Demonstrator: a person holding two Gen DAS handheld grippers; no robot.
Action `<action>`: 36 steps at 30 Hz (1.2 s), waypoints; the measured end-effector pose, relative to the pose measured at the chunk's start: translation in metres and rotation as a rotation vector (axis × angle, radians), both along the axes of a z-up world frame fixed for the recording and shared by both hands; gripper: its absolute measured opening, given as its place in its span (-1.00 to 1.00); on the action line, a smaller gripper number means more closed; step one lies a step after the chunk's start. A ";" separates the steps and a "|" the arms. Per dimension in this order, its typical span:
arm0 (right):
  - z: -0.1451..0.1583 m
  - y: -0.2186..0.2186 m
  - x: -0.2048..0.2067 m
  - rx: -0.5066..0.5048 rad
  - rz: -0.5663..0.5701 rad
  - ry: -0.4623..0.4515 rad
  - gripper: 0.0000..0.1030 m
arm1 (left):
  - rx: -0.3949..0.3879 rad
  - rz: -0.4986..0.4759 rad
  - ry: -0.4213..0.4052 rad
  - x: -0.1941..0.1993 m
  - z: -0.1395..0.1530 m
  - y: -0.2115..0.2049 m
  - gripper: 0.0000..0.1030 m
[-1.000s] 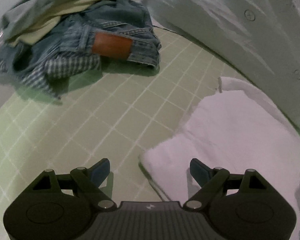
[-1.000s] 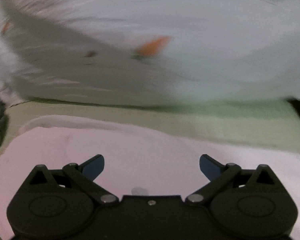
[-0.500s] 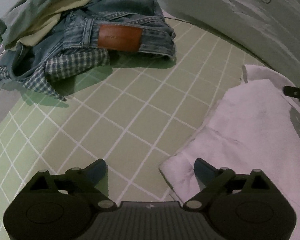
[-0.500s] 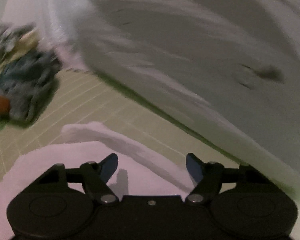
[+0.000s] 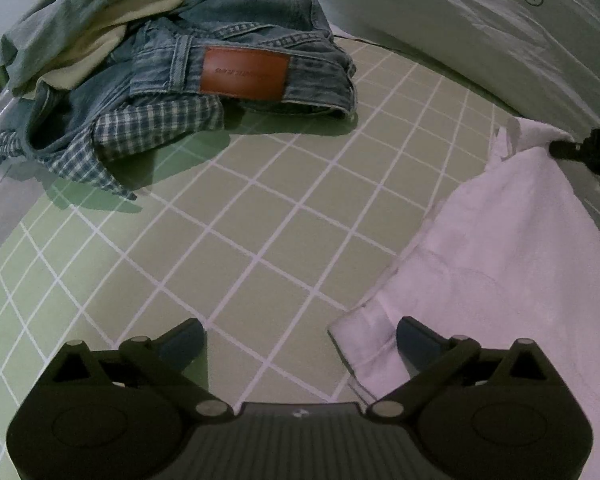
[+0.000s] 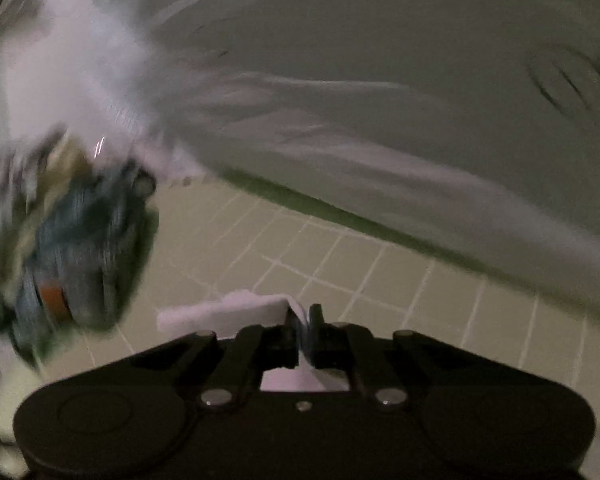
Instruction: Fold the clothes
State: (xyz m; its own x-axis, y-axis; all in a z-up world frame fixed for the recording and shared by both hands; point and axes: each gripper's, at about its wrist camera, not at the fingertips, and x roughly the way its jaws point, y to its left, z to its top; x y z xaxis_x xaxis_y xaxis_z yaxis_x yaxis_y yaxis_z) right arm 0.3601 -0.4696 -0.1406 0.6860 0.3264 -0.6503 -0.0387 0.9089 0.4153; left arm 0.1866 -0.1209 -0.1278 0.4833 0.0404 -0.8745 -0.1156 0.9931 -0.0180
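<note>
A white garment lies flat on the green gridded mat, at the right of the left wrist view. My left gripper hovers over its near left corner; its jaws are still opening, and the corner lies just inside the right finger, not pinched. My right gripper is closing on the garment's far corner, and the white cloth is pinched between its pads. The left wrist view shows the right gripper's tip at the far right, holding that lifted corner.
A heap of clothes sits at the mat's far left: blue jeans with a brown patch, a checked shirt and pale tops. A bulky pale cover runs along the far side.
My right gripper swung left along the garment and went from wide open to pinching its far corner. My left gripper's jaws widened a little and barely moved.
</note>
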 end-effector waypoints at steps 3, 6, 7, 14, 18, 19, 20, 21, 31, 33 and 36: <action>0.007 0.013 0.002 -0.073 0.057 0.009 -0.42 | -0.001 0.002 0.008 -0.001 0.000 0.002 0.97; 0.018 0.025 0.001 -0.182 0.157 -0.021 0.07 | -0.007 0.006 0.017 0.000 0.001 0.005 0.97; 0.020 0.029 0.002 -0.205 0.176 -0.032 0.07 | -0.008 0.007 0.020 0.000 0.001 0.005 0.97; 0.015 0.053 0.013 -0.311 0.318 -0.011 -0.61 | -0.004 0.013 0.030 0.002 0.001 0.004 1.00; 0.037 0.035 0.005 -0.217 0.210 -0.098 -0.89 | -0.006 0.011 0.018 -0.001 0.000 0.004 1.00; 0.040 0.025 0.005 -0.143 0.164 -0.095 -0.89 | -0.007 0.010 0.016 -0.001 0.000 0.004 1.00; 0.038 0.018 0.005 -0.111 0.131 -0.091 -0.90 | -0.004 0.006 0.017 -0.001 0.000 0.003 1.00; 0.036 0.011 0.004 -0.087 0.099 -0.089 -0.89 | -0.002 0.002 0.016 -0.001 0.000 0.003 1.00; 0.018 -0.010 -0.055 -0.209 -0.140 0.019 0.58 | -0.032 0.016 0.035 -0.004 0.003 0.011 1.00; 0.019 -0.023 -0.092 -0.195 -0.200 0.032 0.62 | -0.075 0.022 0.035 -0.007 0.005 0.013 1.00; 0.015 -0.048 -0.155 -0.164 -0.319 0.109 0.63 | -0.173 0.031 0.036 -0.014 0.009 0.017 0.99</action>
